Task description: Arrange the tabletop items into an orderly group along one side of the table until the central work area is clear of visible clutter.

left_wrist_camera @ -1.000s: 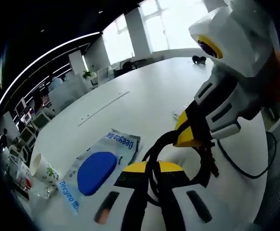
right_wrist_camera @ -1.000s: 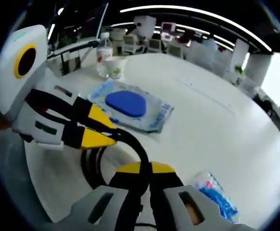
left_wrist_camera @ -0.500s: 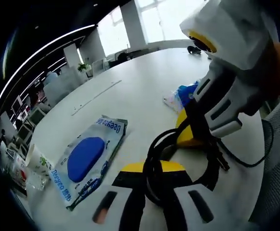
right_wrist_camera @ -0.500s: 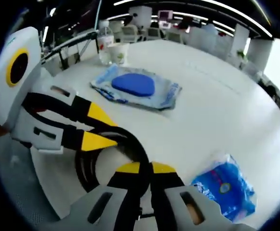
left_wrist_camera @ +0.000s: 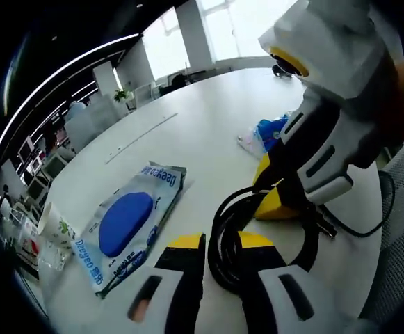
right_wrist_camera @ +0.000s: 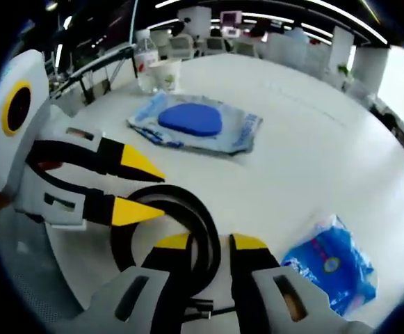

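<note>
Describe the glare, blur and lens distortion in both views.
Left gripper view: windows blow out white, the table edge bows from the fisheye, far desks are soft. Right gripper view: ceiling light strips curve, the wet wipes pack stays sharp, the picture's edges smear.

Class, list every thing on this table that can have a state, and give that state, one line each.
Black cable: coiled in a loop on the table, between both hand-held grippers' parted jaws.
Wet wipes pack: lying flat, blue lid closed.
Blue packet: lying flat, crumpled.
Paper cup: upright.
Water bottle: upright, capped.
Left hand-held gripper: open.
Right hand-held gripper: open.
</note>
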### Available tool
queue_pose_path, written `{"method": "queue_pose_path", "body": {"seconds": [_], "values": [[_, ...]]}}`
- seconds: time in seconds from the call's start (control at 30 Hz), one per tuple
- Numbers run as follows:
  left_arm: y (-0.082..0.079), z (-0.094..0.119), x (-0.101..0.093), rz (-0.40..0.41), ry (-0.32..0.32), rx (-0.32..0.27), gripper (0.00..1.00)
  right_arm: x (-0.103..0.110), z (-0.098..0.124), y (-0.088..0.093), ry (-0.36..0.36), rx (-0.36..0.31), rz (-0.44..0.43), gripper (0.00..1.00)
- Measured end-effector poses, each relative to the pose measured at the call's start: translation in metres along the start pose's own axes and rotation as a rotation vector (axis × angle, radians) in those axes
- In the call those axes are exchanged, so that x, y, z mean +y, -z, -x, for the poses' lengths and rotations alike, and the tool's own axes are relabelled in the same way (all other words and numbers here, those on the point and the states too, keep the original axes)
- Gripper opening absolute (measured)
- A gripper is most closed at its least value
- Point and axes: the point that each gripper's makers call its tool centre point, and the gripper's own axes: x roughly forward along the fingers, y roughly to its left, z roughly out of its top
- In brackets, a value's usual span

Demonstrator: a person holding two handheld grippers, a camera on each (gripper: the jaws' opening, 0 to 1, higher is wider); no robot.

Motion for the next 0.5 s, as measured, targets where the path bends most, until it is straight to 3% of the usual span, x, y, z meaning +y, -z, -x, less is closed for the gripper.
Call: {"method": "queue_pose_path", "body": {"seconds": [0.13,0.5], "values": [[-0.001,0.003,0.001,0.007,-0.004,-0.007,0.2,-0.006,0.004,0.0,0.02,-0.01,-0.021,0.32],[-0.001,0.017,0.009,0.056,-0.027,-0.017,0.37,-0.004,0.015,-0.007,-0.001,-0.066,-0.052,0.43]]}}
